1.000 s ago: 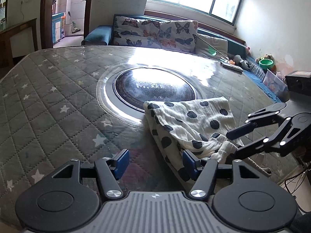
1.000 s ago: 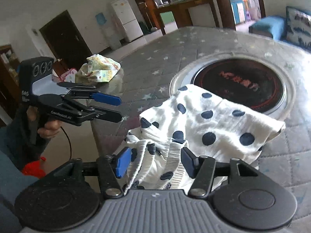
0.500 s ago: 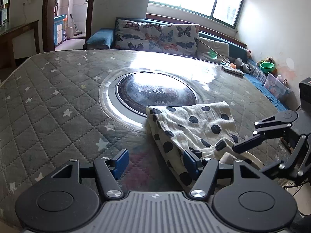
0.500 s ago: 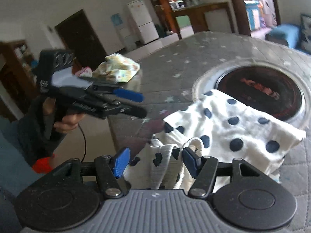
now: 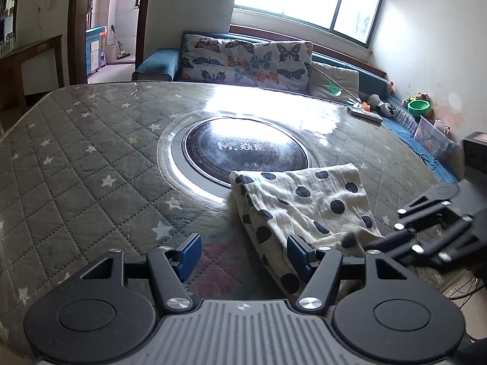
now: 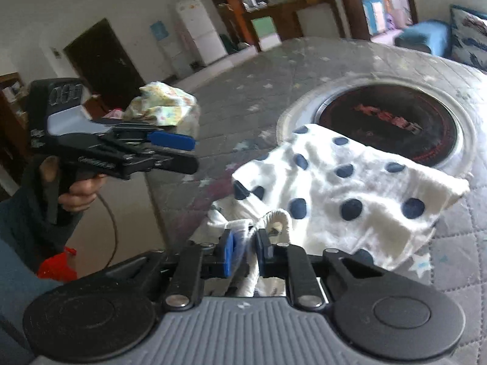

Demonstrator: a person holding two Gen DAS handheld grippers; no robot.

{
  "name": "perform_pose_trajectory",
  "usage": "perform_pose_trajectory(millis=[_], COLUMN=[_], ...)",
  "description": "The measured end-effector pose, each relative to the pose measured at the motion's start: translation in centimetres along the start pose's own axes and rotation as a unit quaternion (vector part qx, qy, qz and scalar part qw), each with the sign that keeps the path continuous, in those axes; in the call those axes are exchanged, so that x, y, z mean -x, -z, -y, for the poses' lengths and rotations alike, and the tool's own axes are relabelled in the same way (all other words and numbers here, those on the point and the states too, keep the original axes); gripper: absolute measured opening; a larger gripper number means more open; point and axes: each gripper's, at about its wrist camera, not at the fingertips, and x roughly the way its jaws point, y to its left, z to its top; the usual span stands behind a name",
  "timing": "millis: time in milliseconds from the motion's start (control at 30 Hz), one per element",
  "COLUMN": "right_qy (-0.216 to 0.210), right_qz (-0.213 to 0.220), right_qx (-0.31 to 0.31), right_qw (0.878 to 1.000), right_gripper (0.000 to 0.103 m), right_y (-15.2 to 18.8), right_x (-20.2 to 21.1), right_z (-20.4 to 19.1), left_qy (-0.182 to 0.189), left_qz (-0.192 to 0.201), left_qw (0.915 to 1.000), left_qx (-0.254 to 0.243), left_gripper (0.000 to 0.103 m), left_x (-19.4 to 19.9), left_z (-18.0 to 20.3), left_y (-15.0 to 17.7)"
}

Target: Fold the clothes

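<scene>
Left wrist view: the spotted garment [image 5: 304,203] lies on the quilted counter [image 5: 76,158], its far edge just overlapping the round dark hob [image 5: 243,152] set in the middle. Its long axis runs from about 11 o'clock down to 5 o'clock, and the bunched near end points toward the counter's edge at 4 o'clock. The left claw [image 5: 242,254] stands about half open with nothing between its blue pads; the cloth lies just past its right pad, at roughly 1 o'clock from the claw. The right claw [image 5: 369,245] comes in from 3 o'clock and meets the gathered end.

Right wrist view: the right claw [image 6: 245,251] has just been closing, and its pads pinch a white fold of the garment's [image 6: 350,194] waistband end. The rest of the garment spreads away toward 1 o'clock, reaching the hob [image 6: 389,121]. The left claw [image 6: 182,152], gripped by a hand [image 6: 80,193], hovers at 10 o'clock, clear of the cloth. Another crumpled garment [image 6: 164,109] sits behind it.
</scene>
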Motion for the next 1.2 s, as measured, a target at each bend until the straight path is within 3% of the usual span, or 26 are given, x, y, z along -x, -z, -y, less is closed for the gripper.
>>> perform_pose_trajectory(millis=[167,367,467,567,667,933,1133,1200], right_qy=[-0.052,-0.089,-0.076,-0.017,-0.004,-0.008,-0.009,-0.003], right_qz=[0.004,0.014,0.034,0.024,0.009,-0.015,-0.004,0.005], right_qx=[0.099,0.104,0.071,0.047,0.023,0.035,0.037,0.023], right_qw=[0.994,0.99,0.994,0.998,1.0,0.999,0.999,1.0], right_gripper=[0.017,0.019,0.019,0.019,0.019,0.019,0.02,0.02], right_y=[0.7,1.0,0.6,0.5,0.9,2.5,3.0,2.9], right_x=[0.8,2.1,3.0,2.5,1.1,-0.8,0.5,1.2], right_z=[-4.3,-5.5,-4.4,-3.2,-2.2,-2.9,-3.1,-2.6], left_qy=[0.002,0.005,0.01,0.024,0.051,0.111,0.139,0.147], left_qz=[0.006,0.011,0.013,0.016,0.012,-0.017,-0.004,-0.002], left_qw=[1.0,0.9999,0.9998,0.9994,0.9983,0.9923,0.9886,0.9877], left_qx=[-0.004,-0.01,-0.01,-0.017,-0.027,-0.053,-0.058,-0.053], left_gripper=[0.066,0.066,0.066,0.066,0.066,0.064,0.062,0.056], left_x=[0.2,0.4,0.4,0.6,0.4,-1.3,-1.6,-1.9], left_z=[0.2,0.4,0.6,1.3,2.5,5.2,5.8,5.8], left_y=[-0.3,-0.4,-0.5,-0.6,-0.4,1.0,1.5,1.6])
